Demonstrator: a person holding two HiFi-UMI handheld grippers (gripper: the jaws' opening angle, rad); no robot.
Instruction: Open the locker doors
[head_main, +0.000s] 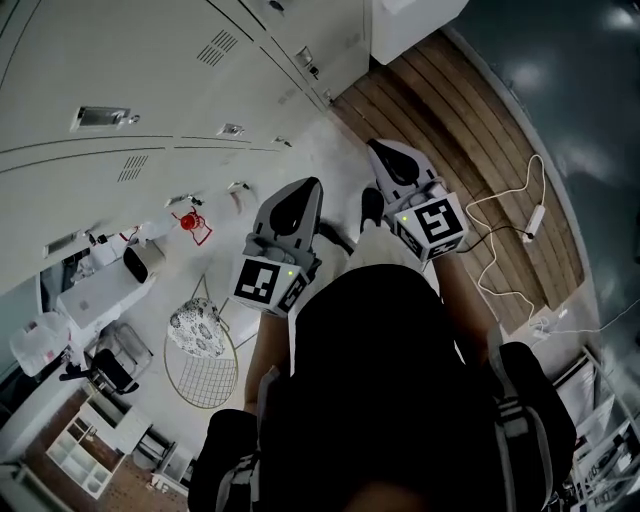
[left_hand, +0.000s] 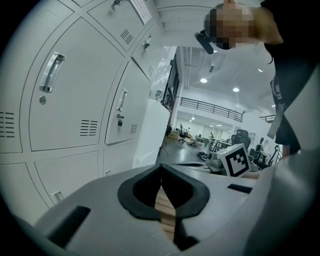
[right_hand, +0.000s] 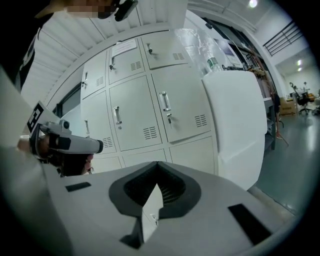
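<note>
My left tongs (head_main: 300, 198) and right tongs (head_main: 386, 156) are both closed tight, gripping nothing; the lockers (head_main: 150, 70) stand at ten o'clock, doors shut, untouched.

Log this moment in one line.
left hand-held gripper: shut, empty | right hand-held gripper: shut, empty | locker doors: those ahead closed, untouched | stage: no door opened yet

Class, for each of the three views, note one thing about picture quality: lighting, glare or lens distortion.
Head view: bright patches glare on the glossy dark floor, and the person's torso is nearly black. Left gripper view: fisheye bends the lockers; the corners are vignetted black. Right gripper view: the locker doors bow likewise; lighting is even.
</note>
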